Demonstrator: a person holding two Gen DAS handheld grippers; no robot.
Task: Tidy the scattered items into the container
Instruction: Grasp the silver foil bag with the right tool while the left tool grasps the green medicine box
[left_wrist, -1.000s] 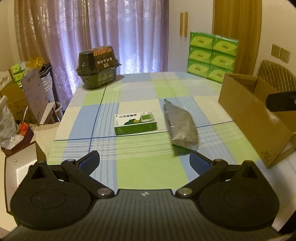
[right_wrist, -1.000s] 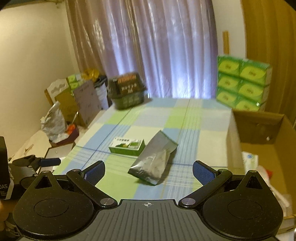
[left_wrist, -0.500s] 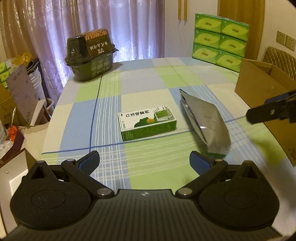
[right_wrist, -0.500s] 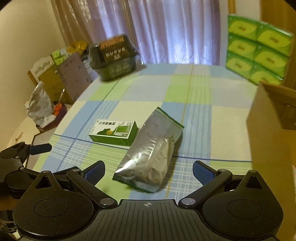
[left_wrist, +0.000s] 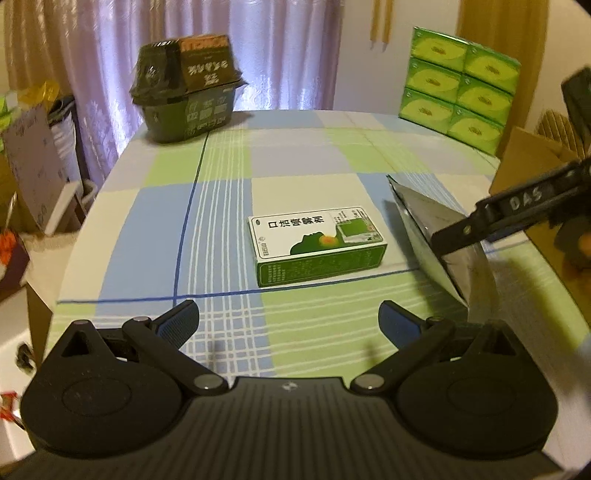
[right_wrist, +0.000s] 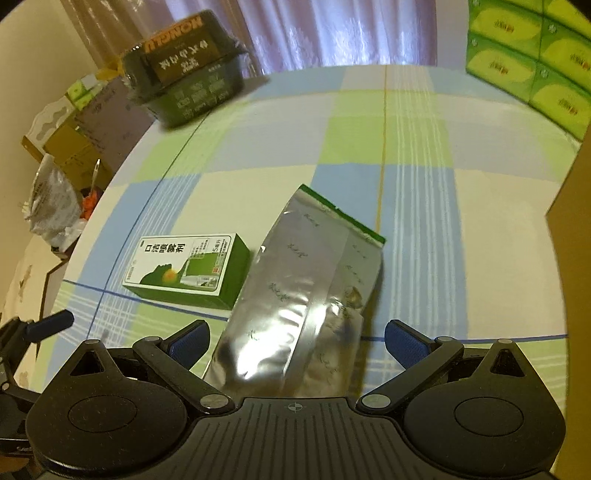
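Note:
A green and white box (left_wrist: 317, 245) (right_wrist: 188, 271) lies flat on the checked tablecloth. A silver foil pouch (right_wrist: 306, 295) (left_wrist: 448, 243) lies just to its right. My right gripper (right_wrist: 295, 341) is open, with the pouch's near end between its spread fingers, not pinched. In the left wrist view one of the right gripper's fingers (left_wrist: 517, 206) reaches over the pouch. My left gripper (left_wrist: 288, 325) is open and empty, short of the green box. The cardboard box (left_wrist: 532, 166) (right_wrist: 572, 236) stands at the right edge of the table.
A dark green lidded tub (left_wrist: 188, 86) (right_wrist: 184, 88) stands at the table's far left. Stacked green tissue packs (left_wrist: 460, 85) (right_wrist: 532, 59) stand at the far right. Boxes and bags (right_wrist: 59, 184) crowd the floor left of the table.
Both grippers have moved forward and down toward the table. The pouch now lies between the right gripper's fingers, and the green box is closer to the left gripper.

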